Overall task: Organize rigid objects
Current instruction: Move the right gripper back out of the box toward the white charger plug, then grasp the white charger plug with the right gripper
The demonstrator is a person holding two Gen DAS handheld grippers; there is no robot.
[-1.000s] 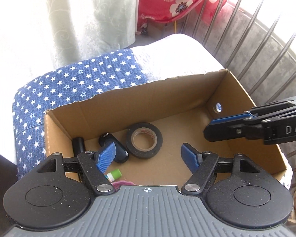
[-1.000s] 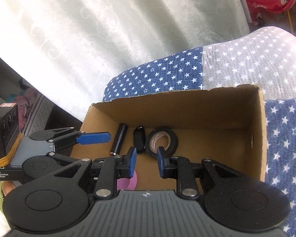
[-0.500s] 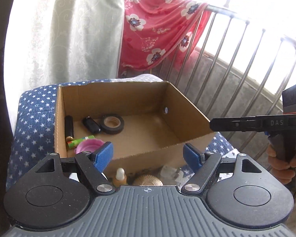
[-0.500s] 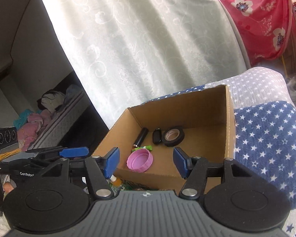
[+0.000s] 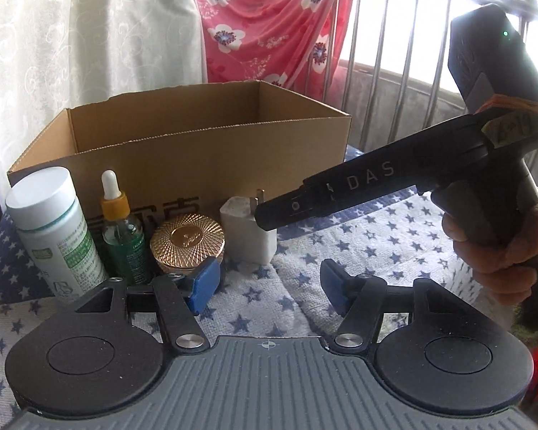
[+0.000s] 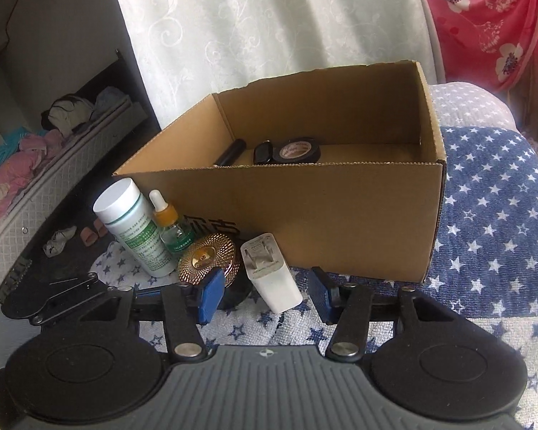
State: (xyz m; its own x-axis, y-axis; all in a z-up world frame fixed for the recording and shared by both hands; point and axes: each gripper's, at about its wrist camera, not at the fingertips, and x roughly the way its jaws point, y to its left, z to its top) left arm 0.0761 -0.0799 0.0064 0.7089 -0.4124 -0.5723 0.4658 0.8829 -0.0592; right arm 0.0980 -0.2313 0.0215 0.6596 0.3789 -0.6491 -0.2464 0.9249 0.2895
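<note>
A cardboard box [image 6: 340, 215] stands on a star-print cloth and holds a black tape roll [image 6: 297, 150] and two small black items. In front of it stand a white bottle [image 5: 53, 229], a green dropper bottle [image 5: 122, 229], a gold jar [image 5: 188, 240] and a white charger [image 6: 270, 276]. My right gripper [image 6: 265, 292] is low at the charger, which sits between its closing jaws; the pads stay clear of it. My left gripper [image 5: 269, 283] hovers over bare cloth beside the gold jar, jaws closing on nothing. The right gripper's body [image 5: 340, 193] crosses the left wrist view.
A hand [image 5: 502, 243] holds the right gripper's handle. Behind the box hang a white curtain [image 6: 269, 36] and a red flowered cloth [image 5: 269, 36] on a metal railing [image 5: 412, 53]. Left of the cushion lie a mattress edge and clothes [image 6: 36, 150].
Both grippers drew back from above the box and sank to the row of objects in front of it. The right jaws, nearly shut before, now stand apart. The left jaws have narrowed.
</note>
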